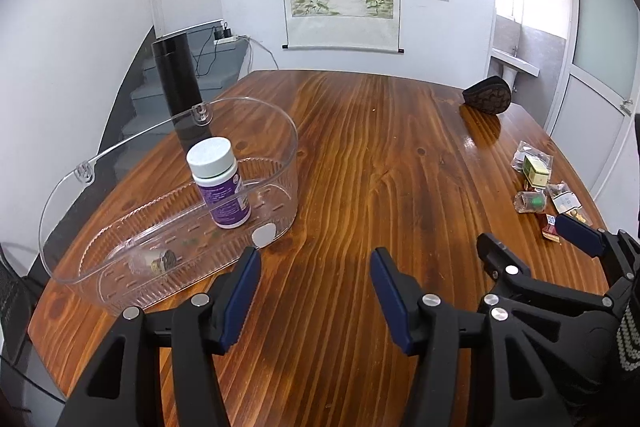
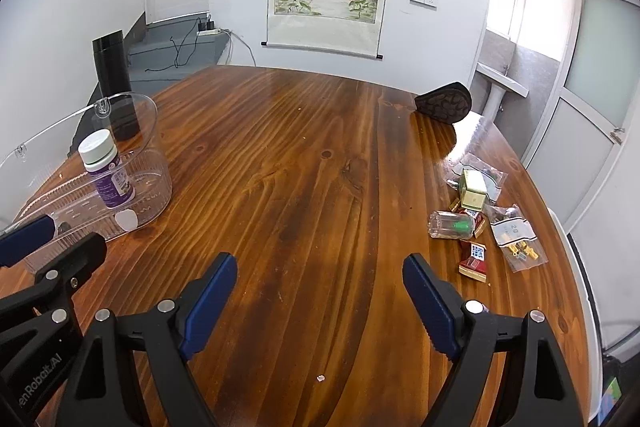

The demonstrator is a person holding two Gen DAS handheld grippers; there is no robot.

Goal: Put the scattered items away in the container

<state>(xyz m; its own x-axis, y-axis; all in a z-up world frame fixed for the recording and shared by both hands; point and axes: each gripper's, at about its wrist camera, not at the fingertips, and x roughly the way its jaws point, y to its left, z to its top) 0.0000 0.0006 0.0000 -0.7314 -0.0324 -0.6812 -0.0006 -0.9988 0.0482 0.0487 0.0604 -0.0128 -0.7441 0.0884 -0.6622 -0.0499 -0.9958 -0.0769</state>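
Observation:
A clear plastic container (image 1: 276,147) (image 2: 158,179) stands on the left of the wooden table. Inside it a white-capped bottle with a purple label (image 1: 220,183) (image 2: 106,171) stands upright, and a small dark item (image 1: 162,261) lies on its floor. On the right lie scattered items: a green-and-cream box (image 2: 473,189) (image 1: 537,171), a clear vial with a green insert (image 2: 452,225) (image 1: 530,202), a red packet (image 2: 475,259) and small plastic bags (image 2: 516,235). My left gripper (image 1: 314,287) hangs open over bare wood beside the container. My right gripper (image 2: 318,301) is open, left of the items.
A tall black flask (image 1: 178,83) (image 2: 114,83) stands behind the container at the table's left edge. A dark patterned pouch (image 1: 487,94) (image 2: 443,104) lies at the far right. Bare wood (image 2: 304,155) spans the middle. Stairs drop away behind the left side.

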